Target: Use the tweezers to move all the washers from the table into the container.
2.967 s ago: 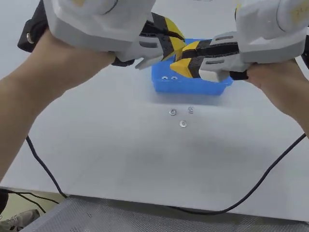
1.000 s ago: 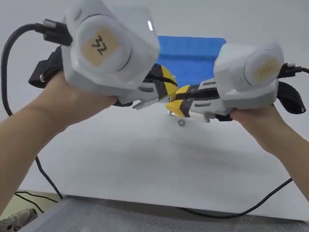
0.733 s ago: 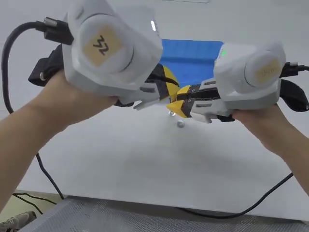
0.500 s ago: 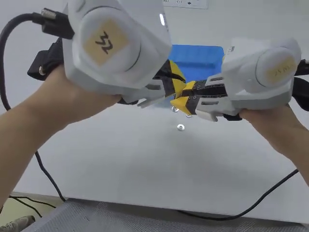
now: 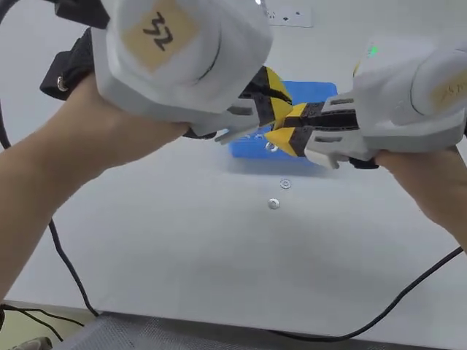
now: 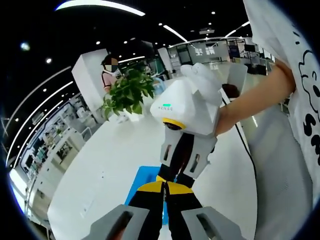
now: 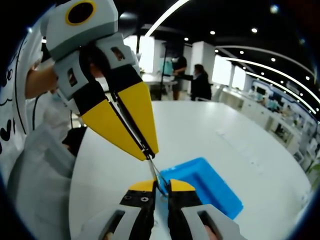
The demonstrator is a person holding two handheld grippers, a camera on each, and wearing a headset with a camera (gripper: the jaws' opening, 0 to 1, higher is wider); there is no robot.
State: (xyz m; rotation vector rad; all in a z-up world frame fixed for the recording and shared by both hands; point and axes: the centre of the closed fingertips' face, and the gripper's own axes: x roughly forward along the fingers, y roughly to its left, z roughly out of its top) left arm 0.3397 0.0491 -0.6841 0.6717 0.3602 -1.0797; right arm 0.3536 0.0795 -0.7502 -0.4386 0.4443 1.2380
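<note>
My left gripper (image 7: 149, 154), reaching in from the upper left of the right gripper view, is clamped on the tweezers (image 7: 155, 170). Their thin tips run down between the yellow jaw ends of my right gripper (image 7: 161, 186), which is closed in on them at bottom centre. The blue container (image 7: 210, 192) lies just right of the tips. In the head view, one washer (image 5: 284, 184) lies on the white table (image 5: 182, 240) just below the container, with another washer (image 5: 273, 204) slightly lower.
</note>
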